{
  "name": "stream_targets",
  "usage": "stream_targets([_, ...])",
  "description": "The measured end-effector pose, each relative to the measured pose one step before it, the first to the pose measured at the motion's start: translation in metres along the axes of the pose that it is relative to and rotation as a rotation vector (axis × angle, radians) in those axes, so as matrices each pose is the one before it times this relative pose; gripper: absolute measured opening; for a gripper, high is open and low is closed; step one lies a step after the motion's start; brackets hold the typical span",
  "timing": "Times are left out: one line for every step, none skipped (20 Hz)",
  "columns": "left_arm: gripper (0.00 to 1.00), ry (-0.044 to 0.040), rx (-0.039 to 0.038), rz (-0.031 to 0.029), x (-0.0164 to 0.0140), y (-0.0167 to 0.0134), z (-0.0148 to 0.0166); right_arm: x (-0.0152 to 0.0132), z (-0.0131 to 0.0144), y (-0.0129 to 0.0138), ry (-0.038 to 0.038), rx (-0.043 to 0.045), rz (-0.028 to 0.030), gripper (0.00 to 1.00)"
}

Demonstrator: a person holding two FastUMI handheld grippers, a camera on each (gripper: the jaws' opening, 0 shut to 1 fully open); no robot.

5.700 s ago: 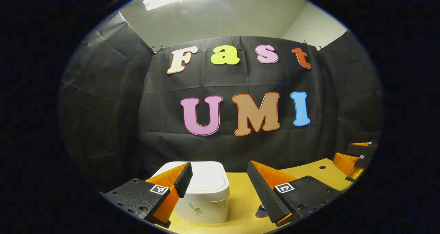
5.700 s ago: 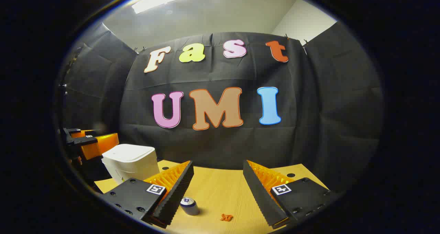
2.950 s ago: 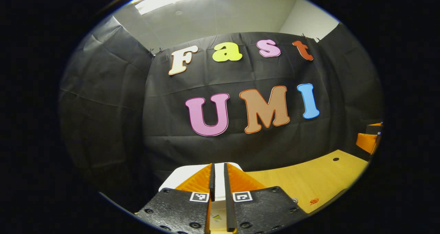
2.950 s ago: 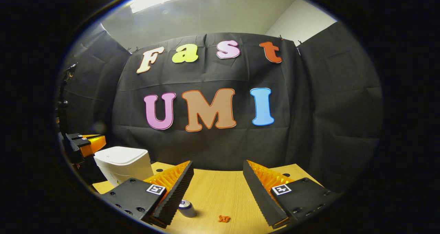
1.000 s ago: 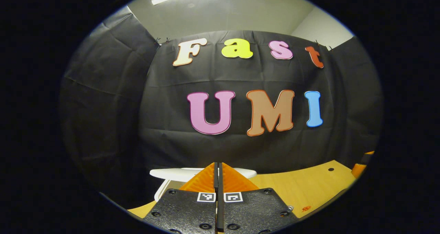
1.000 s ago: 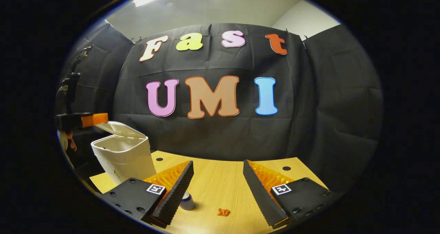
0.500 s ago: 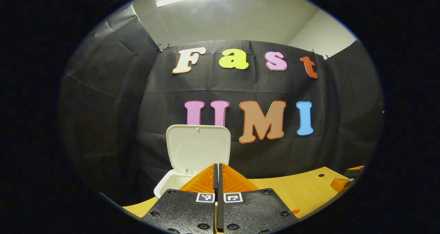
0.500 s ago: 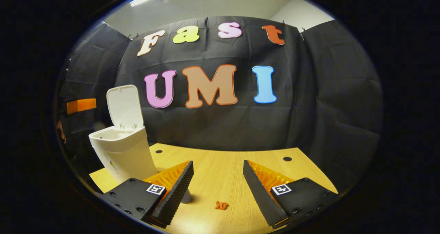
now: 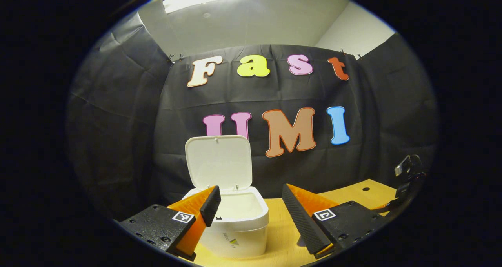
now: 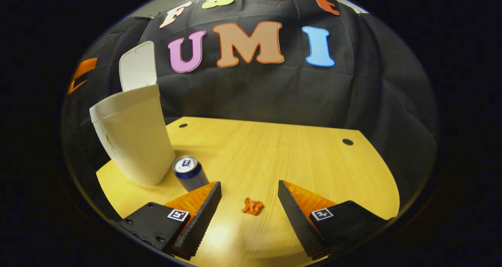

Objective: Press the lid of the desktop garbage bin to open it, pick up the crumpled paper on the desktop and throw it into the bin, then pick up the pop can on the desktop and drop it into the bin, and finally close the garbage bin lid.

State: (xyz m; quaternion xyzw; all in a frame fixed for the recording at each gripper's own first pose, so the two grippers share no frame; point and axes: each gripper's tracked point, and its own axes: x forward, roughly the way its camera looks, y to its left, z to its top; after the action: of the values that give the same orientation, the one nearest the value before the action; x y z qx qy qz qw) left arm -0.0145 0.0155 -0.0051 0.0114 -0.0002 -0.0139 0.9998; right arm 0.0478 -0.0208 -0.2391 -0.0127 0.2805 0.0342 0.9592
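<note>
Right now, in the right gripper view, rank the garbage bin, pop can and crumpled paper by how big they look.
1. garbage bin, largest by far
2. pop can
3. crumpled paper, smallest, though it lies nearest the camera

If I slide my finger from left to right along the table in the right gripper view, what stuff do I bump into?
garbage bin → pop can → crumpled paper → small dark hole in the table
</note>
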Motion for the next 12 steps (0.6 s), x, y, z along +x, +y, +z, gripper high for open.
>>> stream_targets([0.94,0.00309,0.00645,0.01495,-0.00057,0.00369,-0.00096,0.01027,-0.00756,0.00012,0.03066,-0.00232,0.00808,0.97])
stream_targets([0.94,0.00104,0.00873,0.01394,0.00077,0.00319,-0.00110,0.00772,-0.00842,-0.00011,0.03028,-0.00185,0.00487,0.97])
stream_targets([0.94,0.00093,0.01018,0.01496,0.00035,0.00274,0.00034,0.00755,-0.00792,0.00071,0.03904,-0.00200,0.00601,0.97])
stream_targets([0.94,0.00257,0.00964,0.01733,-0.00159,0.00618,-0.00208,0.01218,-0.00851,0.00218,0.04077,-0.00255,0.00493,0.99])
stream_targets([0.94,0.00155,0.00643,0.01293,-0.00213,0.00622,0.00005,0.00897,-0.00480,0.00072,0.03464,-0.00169,0.00707,0.98])
stream_targets([0.94,0.00111,0.00440,0.01265,-0.00267,0.00435,-0.00029,0.00939,-0.00412,-0.00069,0.03062,-0.00093,0.00219,0.98])
stream_targets([0.94,0.00191,0.00425,0.01358,-0.00112,0.00414,-0.00082,0.00527,-0.00144,-0.00219,0.01931,-0.00057,-0.00036,0.98])
stream_targets([0.94,0.00686,0.00613,0.01395,0.00000,0.00420,-0.00122,0.00614,-0.00254,-0.00385,0.01957,0.00109,-0.00559,0.99])
stream_targets([0.94,0.00763,0.00785,0.01345,-0.00089,0.00458,-0.00224,0.00376,-0.00061,-0.00319,0.01865,0.00555,-0.00218,0.96])
stream_targets([0.95,0.00831,0.00841,0.01214,-0.00096,0.00409,-0.00328,0.00296,-0.00288,-0.00171,0.01556,0.01047,-0.00197,0.84])
stream_targets([0.95,0.00647,0.00651,0.01122,-0.00082,0.00423,-0.00161,0.00375,-0.00207,-0.00004,0.02058,0.01195,0.00453,0.77])
stream_targets([0.95,0.00502,0.00359,0.01127,-0.00122,0.00416,-0.00151,0.00386,-0.00538,0.00182,0.02679,0.01005,0.00339,0.68])
